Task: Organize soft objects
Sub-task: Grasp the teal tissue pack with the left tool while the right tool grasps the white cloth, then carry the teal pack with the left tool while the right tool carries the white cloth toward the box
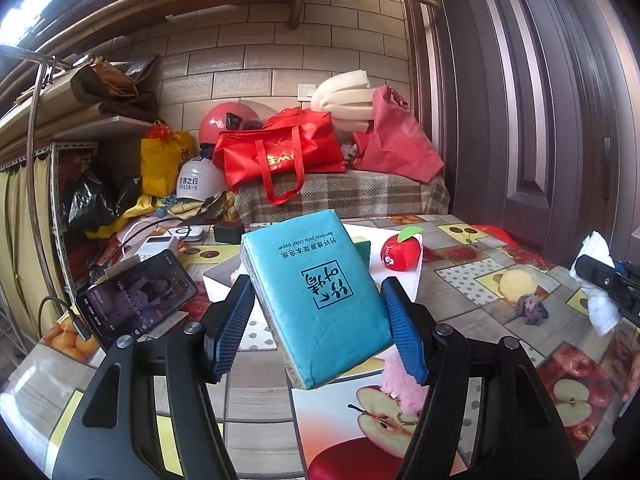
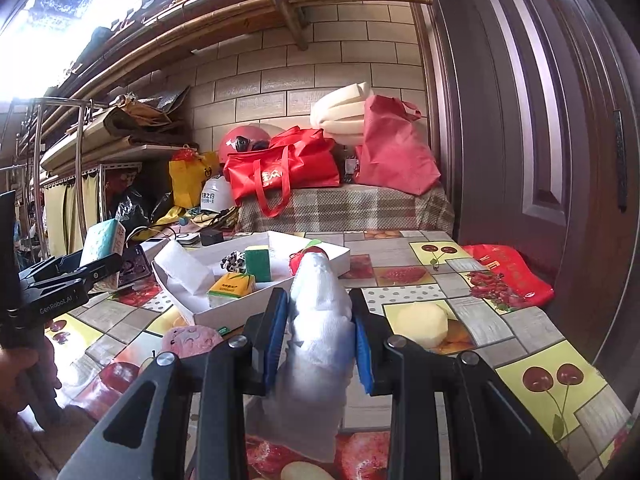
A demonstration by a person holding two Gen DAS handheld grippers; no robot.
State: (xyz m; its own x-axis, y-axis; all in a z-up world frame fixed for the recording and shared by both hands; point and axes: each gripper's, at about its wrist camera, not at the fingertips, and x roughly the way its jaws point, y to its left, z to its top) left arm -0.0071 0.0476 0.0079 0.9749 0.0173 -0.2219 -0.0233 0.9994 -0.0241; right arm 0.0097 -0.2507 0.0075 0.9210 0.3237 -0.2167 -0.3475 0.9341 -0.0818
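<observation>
My left gripper (image 1: 318, 292) is shut on a teal tissue pack (image 1: 316, 296) and holds it tilted above the table; the pack also shows in the right wrist view (image 2: 105, 240). My right gripper (image 2: 320, 300) is shut on a white cloth (image 2: 320, 320), which also shows in the left wrist view (image 1: 600, 280). A white box (image 2: 240, 312) on the table holds a green-and-yellow sponge (image 2: 258, 264), a yellow tissue pack (image 2: 232, 288), a patterned cloth (image 2: 233, 260) and a red apple plush (image 1: 402, 254). A pink plush (image 2: 192, 340) lies in front of the box.
A pale yellow soft ball (image 2: 424, 322) and a small grey-purple knot (image 1: 532, 308) lie on the fruit-pattern tablecloth (image 2: 540, 380). A phone (image 1: 136, 300) leans at the left. A red bag (image 2: 508, 276) lies at the right table edge beside a door (image 2: 540, 120). Bags and helmets pile behind.
</observation>
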